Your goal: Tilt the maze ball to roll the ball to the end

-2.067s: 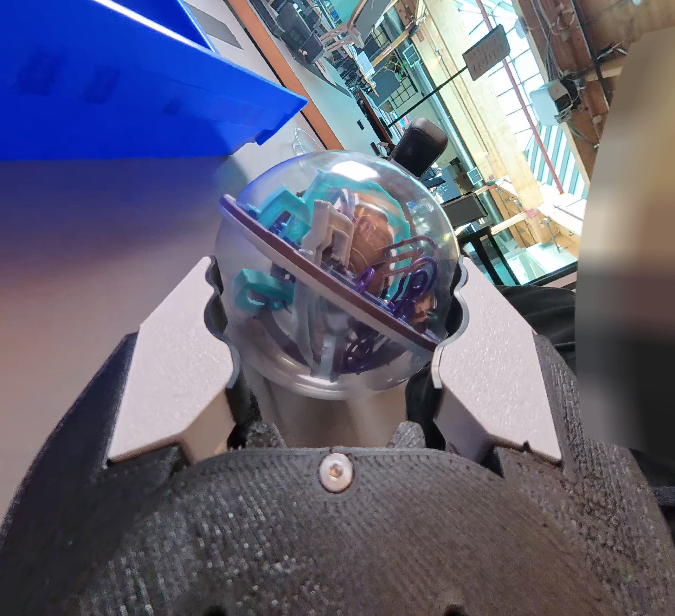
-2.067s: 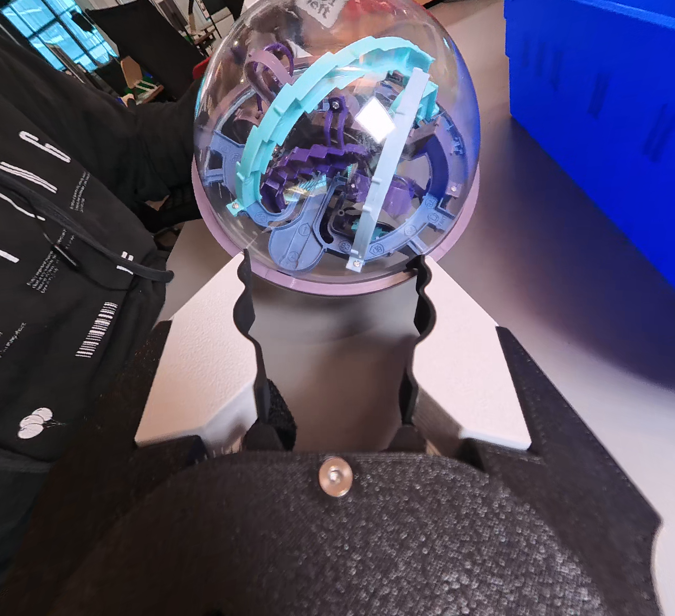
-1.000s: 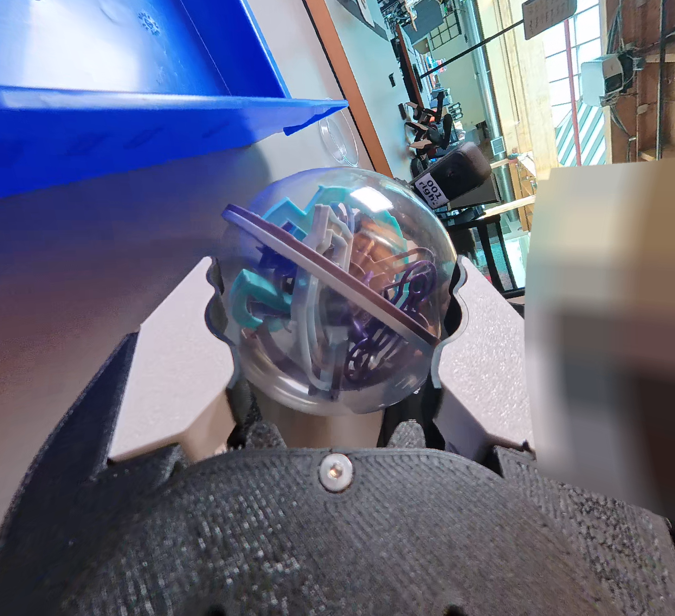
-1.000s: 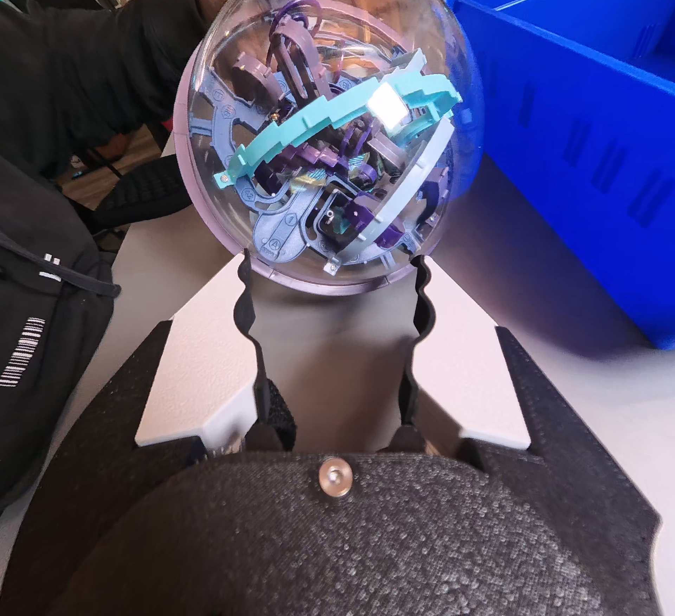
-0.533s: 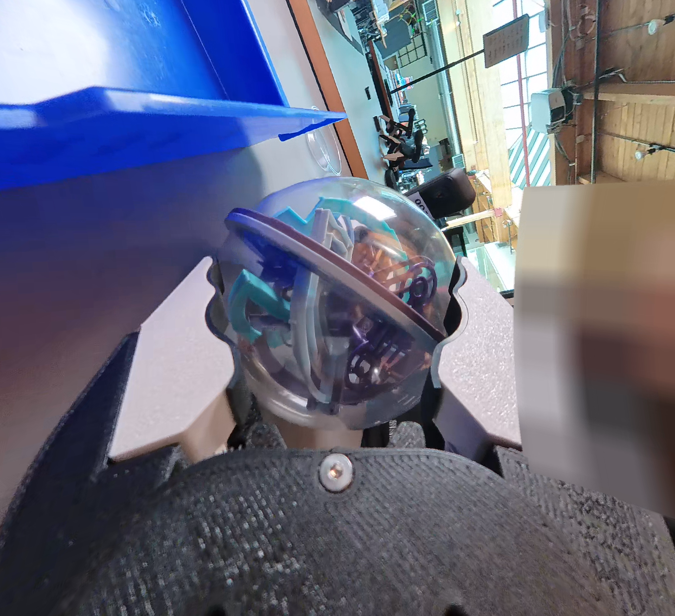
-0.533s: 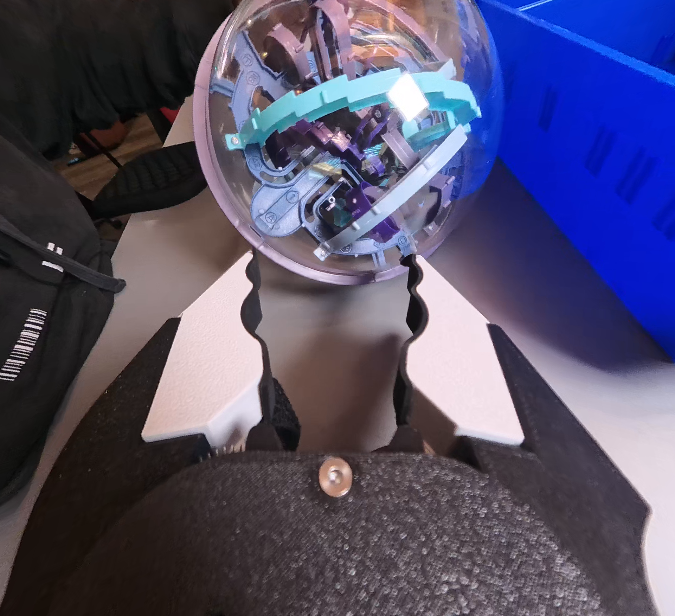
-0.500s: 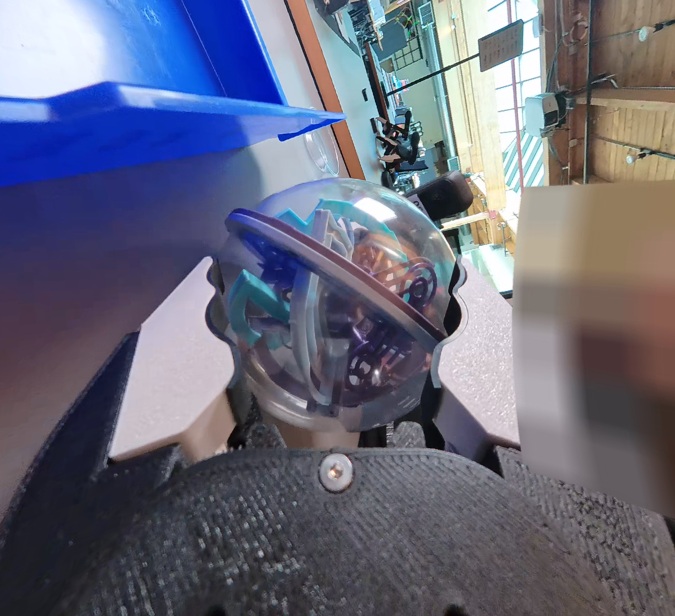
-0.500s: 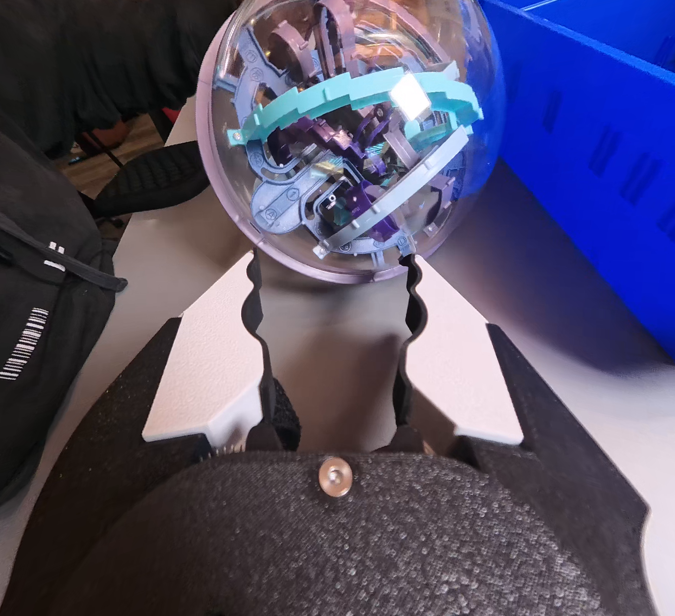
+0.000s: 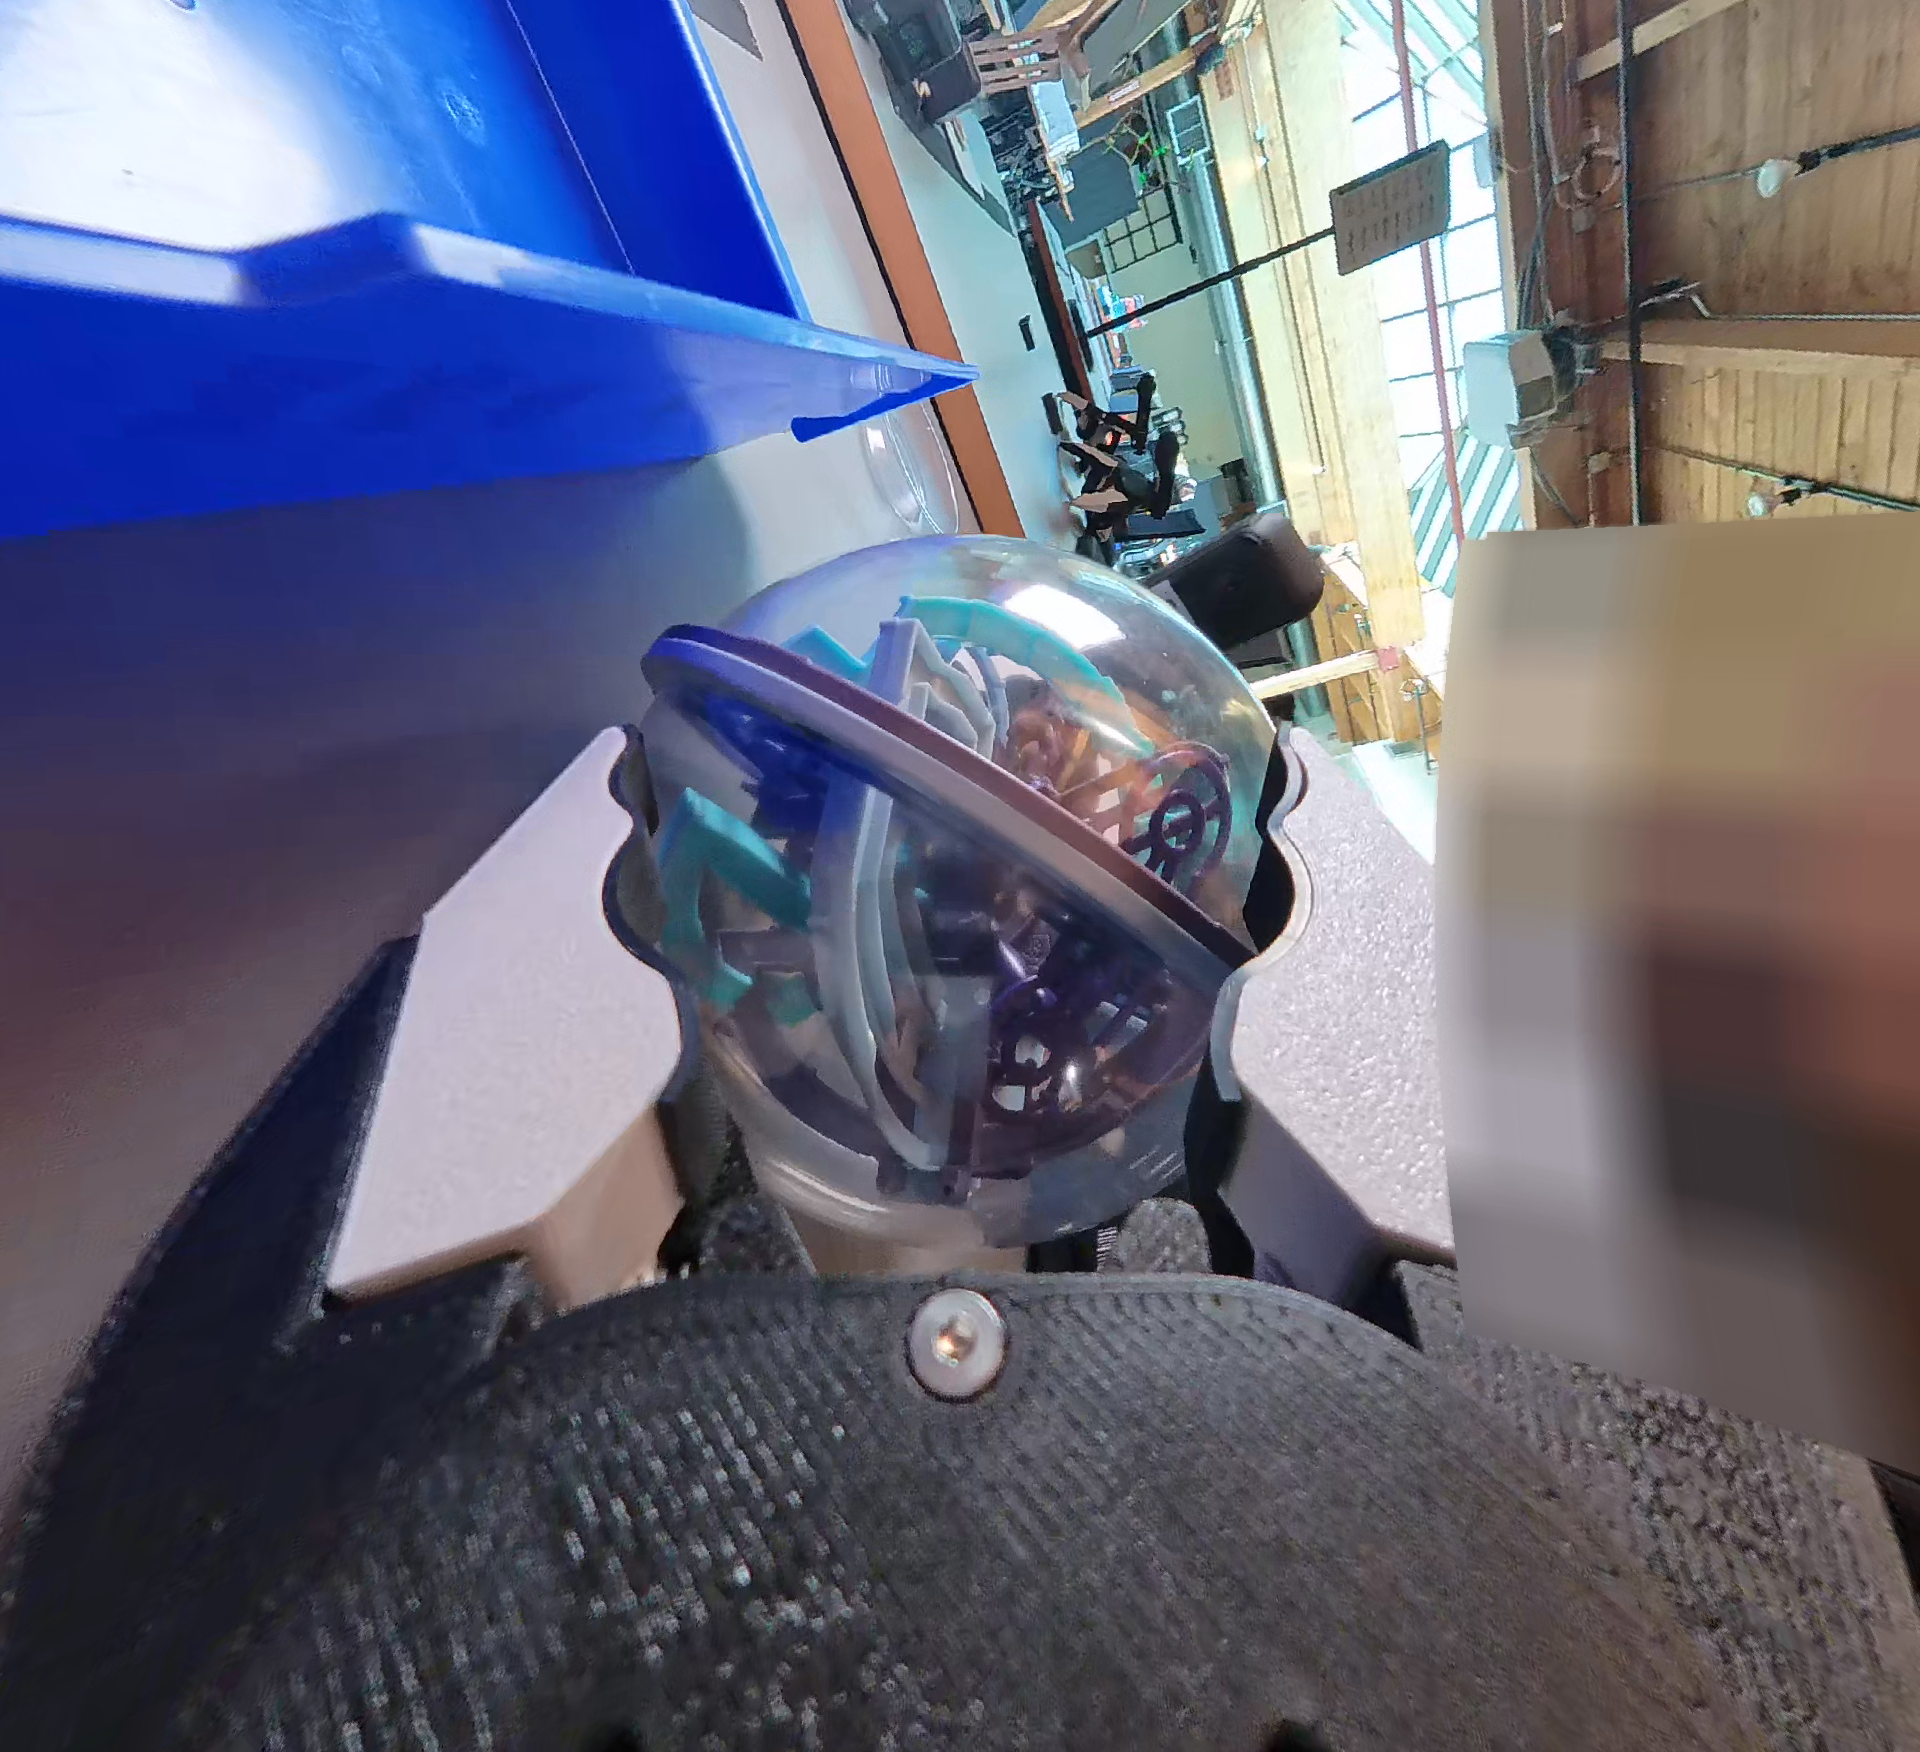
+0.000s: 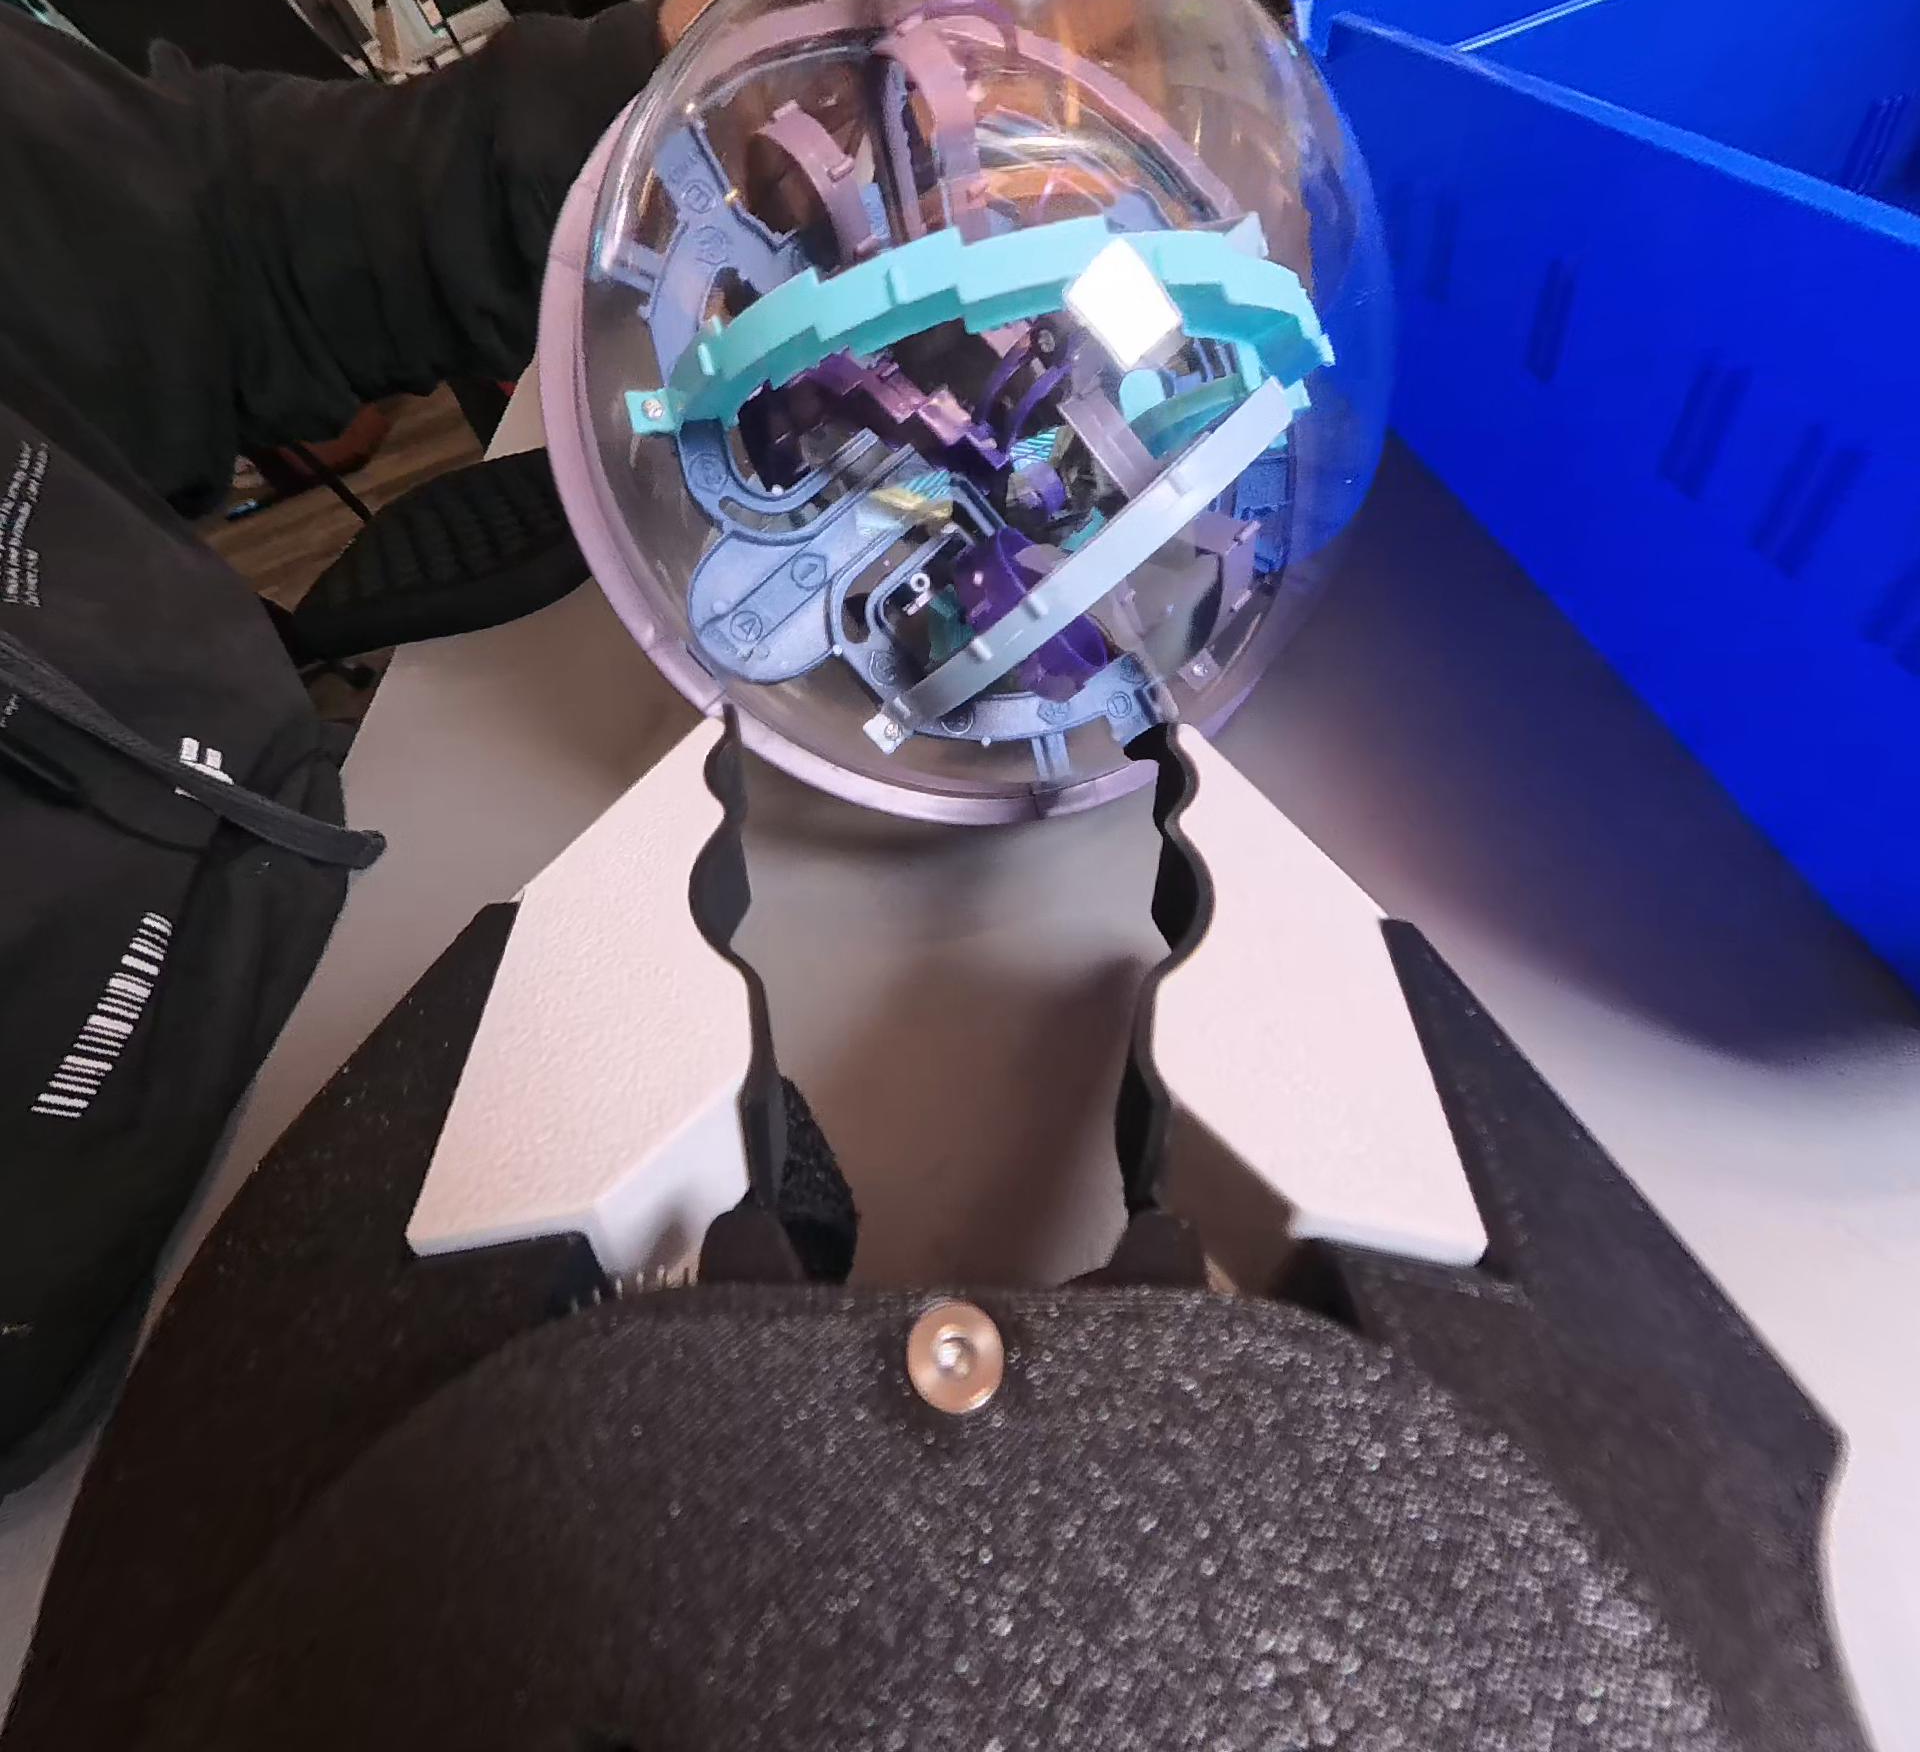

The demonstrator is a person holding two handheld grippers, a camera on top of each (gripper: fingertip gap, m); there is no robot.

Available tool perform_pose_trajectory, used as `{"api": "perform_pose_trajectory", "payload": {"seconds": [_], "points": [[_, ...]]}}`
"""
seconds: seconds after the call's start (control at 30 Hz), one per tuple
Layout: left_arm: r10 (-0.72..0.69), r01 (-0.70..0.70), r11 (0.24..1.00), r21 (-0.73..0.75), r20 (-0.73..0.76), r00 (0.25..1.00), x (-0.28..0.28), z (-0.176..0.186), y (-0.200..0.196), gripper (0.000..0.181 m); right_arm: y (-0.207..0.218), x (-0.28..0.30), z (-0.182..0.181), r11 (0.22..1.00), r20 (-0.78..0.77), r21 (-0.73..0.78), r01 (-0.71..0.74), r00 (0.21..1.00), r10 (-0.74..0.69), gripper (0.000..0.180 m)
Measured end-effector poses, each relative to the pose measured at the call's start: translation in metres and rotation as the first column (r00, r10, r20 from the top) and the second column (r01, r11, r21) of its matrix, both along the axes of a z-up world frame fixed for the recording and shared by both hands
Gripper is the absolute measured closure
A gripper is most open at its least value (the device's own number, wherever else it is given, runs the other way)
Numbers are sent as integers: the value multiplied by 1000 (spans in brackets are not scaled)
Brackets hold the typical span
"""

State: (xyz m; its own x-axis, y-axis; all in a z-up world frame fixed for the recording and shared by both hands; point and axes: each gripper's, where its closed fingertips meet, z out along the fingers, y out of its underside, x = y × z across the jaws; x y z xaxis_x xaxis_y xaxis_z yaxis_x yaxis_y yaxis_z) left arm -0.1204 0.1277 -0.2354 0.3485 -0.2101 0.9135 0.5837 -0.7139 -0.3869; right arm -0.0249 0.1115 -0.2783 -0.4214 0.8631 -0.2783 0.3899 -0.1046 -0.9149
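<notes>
Left tool (image 9: pixel 951 881) clamps tilted maze ball (image 9: pixel 940 871); right tool (image 10: pixel 951 746) spread, tips touching it. Inner ball unseen, progress unclear.

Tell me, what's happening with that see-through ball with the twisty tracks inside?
A person is tilting a maze ball using two handheld grippers. The left gripper is clamped on the ball, holding it off the table. The right gripper has its tips at the ball's lower edge. A blue bin sits beside it. I can't spot the little ball inside.
</notes>
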Motion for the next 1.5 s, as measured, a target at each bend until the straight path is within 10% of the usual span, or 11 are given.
{"api": "perform_pose_trajectory", "payload": {"seconds": [0.47,0.57,0.77,1.07,1.5], "points": [[-89,81,993,-86,-90,992,13,2,18,65,14,-3,4,997,-18,-46,55,998,-55,81],[-149,152,987,45,-63,987,19,19,10,41,15,-2,3,998,-11,-30,53,999,-53,80],[-234,341,913,222,-397,887,34,4,-24,31,5,-4,4,996,-4,-85,8,1000,-8,80],[-260,349,930,117,-461,848,46,-6,-13,30,1,0,-3,988,70,-156,-17,997,29,77],[-374,362,925,-120,-465,802,53,-8,5,30,14,-1,0,992,5,115,55,998,-56,69]]}}
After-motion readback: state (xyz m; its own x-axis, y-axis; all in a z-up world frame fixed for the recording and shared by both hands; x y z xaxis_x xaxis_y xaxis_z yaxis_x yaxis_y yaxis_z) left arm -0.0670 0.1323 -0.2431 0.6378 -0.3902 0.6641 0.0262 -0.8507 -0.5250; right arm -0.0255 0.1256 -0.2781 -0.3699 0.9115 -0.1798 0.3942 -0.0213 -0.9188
